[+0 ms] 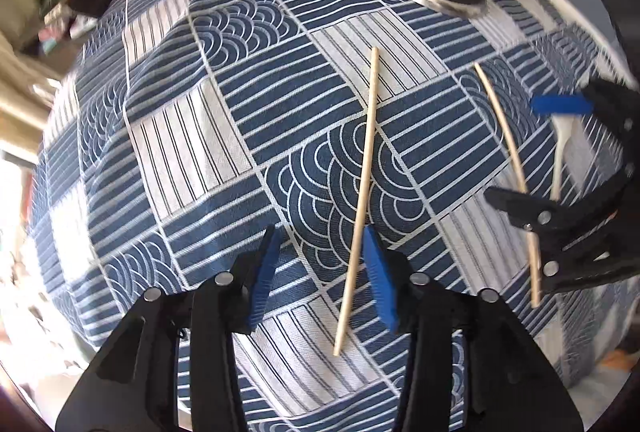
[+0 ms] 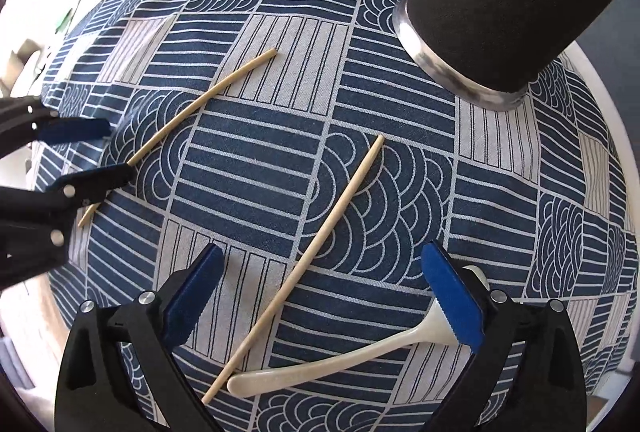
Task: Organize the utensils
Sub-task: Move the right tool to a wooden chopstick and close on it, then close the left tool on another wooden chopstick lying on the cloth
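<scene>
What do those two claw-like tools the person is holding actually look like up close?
Both look alike. The left gripper has two black plastic fingers shaped like angular pincers, jointed with round silver rivets, each tipped by a flat blue ribbed pad. The right gripper is built the same, with saw-toothed edges on its blue pads. No cables, sleeves or hands show.

Both my cameras sit on the grippers and look steeply down along the fingers at the patterned tablecloth, close above it. My left wrist view faces the cloth with one chopstick near centre and the right gripper entering at its right edge. My right wrist view sees the left gripper at its left edge. Both views share the two chopsticks, the white spoon and the black cylindrical holder at the top right.
</scene>
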